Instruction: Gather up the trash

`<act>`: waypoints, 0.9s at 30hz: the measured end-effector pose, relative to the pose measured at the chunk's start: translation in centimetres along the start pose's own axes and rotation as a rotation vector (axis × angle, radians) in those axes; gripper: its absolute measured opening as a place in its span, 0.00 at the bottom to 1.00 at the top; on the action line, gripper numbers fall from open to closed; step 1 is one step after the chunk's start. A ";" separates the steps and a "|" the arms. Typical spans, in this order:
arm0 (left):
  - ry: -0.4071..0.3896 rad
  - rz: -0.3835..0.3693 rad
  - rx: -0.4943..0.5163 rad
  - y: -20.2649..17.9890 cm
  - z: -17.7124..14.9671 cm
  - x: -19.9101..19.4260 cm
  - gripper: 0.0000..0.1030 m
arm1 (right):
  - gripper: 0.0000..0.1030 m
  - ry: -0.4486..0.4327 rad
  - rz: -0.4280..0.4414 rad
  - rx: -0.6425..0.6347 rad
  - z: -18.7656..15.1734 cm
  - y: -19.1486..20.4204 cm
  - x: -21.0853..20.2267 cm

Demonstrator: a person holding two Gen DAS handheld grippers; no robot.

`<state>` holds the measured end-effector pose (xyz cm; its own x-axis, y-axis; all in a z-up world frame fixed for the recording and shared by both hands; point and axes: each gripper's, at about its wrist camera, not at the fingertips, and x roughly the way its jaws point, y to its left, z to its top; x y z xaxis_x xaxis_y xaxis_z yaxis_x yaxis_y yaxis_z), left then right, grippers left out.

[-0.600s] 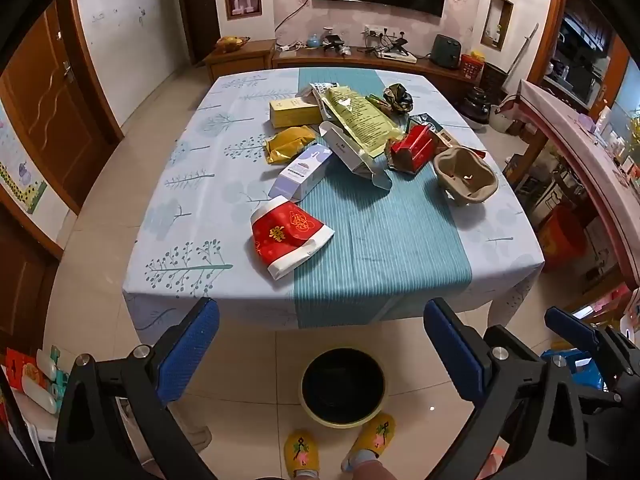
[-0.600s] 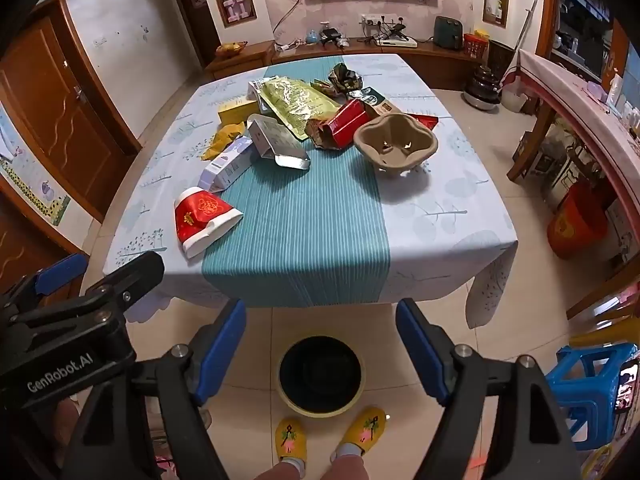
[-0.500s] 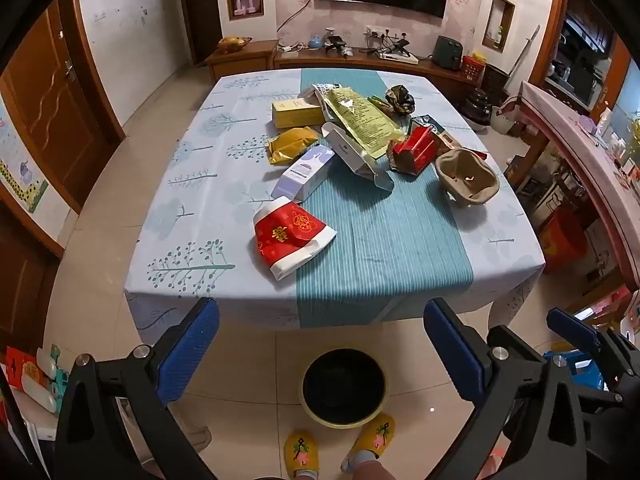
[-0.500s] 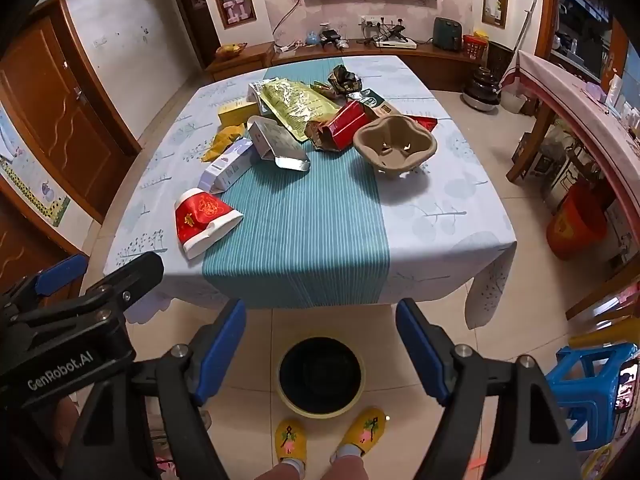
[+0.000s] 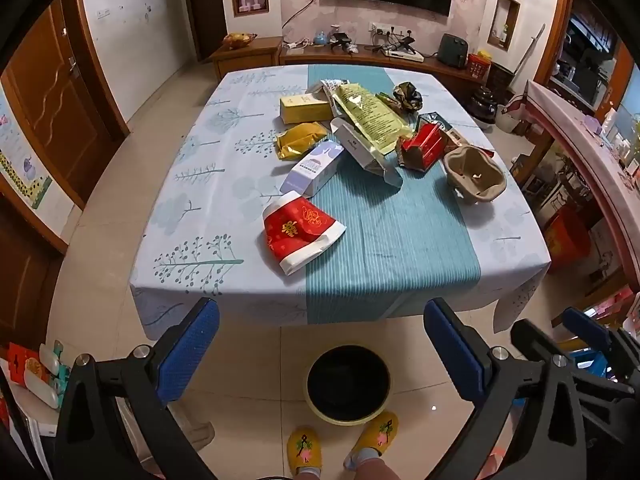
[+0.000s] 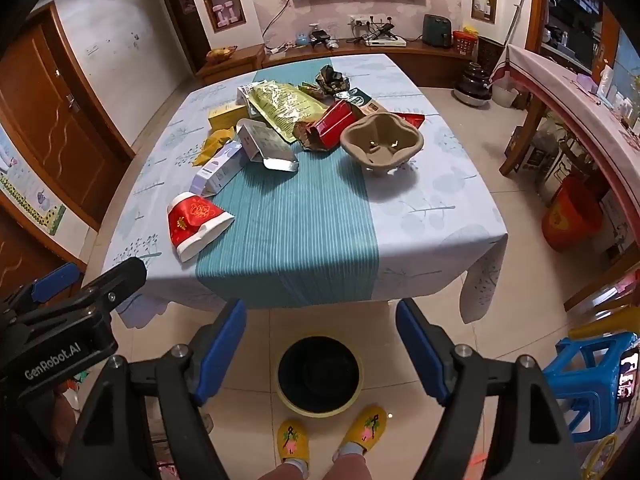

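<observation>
Nearby, both claws, left [image 5: 320, 346] and right [image 6: 320, 346], gape empty above a dark bin [image 5: 348, 384] that looks empty, on the floor. Beyond, all trash [image 5: 348, 140] lies uncollected on the counter [image 5: 192, 216], red packet [image 5: 300, 230] nearest.

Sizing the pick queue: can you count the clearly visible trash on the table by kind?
Boxes: 4 (yellow box, lavender carton, white box, red box)
Foil wrappers: 3 (green-gold bag, yellow wrapper, dark crumpled wrapper)
Pulp cup carrier: 1
Red paper cup: 1
Total: 9; a few half-hidden pieces behind them not counted.
</observation>
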<state>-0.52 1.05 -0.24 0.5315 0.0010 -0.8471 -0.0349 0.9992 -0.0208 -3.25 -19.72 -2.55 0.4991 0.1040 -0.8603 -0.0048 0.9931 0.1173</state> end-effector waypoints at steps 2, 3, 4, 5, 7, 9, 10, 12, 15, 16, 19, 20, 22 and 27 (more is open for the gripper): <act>0.008 -0.003 0.002 0.0 -0.1 0.2 0.98 | 0.75 -0.005 -0.001 0.000 0.0 0.0 -0.1; 0.010 -0.003 0.004 -0.1 -0.1 0.2 0.98 | 0.75 -0.005 -0.001 -0.001 0.1 0.0 -0.1; 0.010 -0.004 0.005 -0.1 -0.1 0.2 0.98 | 0.75 -0.005 -0.002 -0.001 0.1 0.0 -0.1; 0.010 -0.005 0.007 -0.2 -0.1 0.2 0.98 | 0.75 -0.005 -0.001 0.000 0.1 0.0 -0.2; 0.009 -0.007 0.013 -0.4 -0.1 0.2 0.98 | 0.75 -0.005 -0.002 0.000 0.1 0.0 -0.2; 0.010 -0.008 0.016 -0.4 -0.1 0.2 0.98 | 0.75 -0.005 -0.001 -0.002 0.1 0.0 -0.2; 0.012 -0.008 0.016 -0.4 -0.1 0.2 0.98 | 0.75 -0.006 -0.001 -0.002 0.1 0.0 -0.2; 0.011 -0.007 0.014 -0.4 -0.2 0.2 0.98 | 0.75 -0.005 0.000 0.000 0.1 0.0 -0.2; 0.014 -0.006 0.011 -0.4 -0.3 0.2 0.98 | 0.75 -0.004 0.001 0.002 0.1 0.0 -0.2; 0.014 -0.007 0.012 -0.4 -0.3 0.3 0.98 | 0.75 -0.004 0.001 0.001 0.1 0.0 -0.2; 0.015 -0.005 0.011 -0.3 -0.3 0.3 0.98 | 0.75 -0.004 0.001 0.001 0.1 0.0 -0.2; 0.015 -0.008 0.010 -0.3 -0.3 0.3 0.98 | 0.75 -0.004 0.000 0.001 0.1 0.1 -0.1; 0.014 -0.007 0.010 -0.3 -0.3 0.2 0.98 | 0.75 -0.005 0.000 0.001 0.1 0.1 -0.1; 0.018 -0.007 0.010 -0.3 -0.3 0.3 0.98 | 0.75 -0.004 0.000 0.001 0.1 0.1 -0.1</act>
<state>-0.60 0.74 -0.63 0.5165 -0.0064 -0.8563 -0.0228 0.9995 -0.0212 -3.23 -19.62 -2.39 0.5026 0.1037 -0.8583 -0.0039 0.9930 0.1177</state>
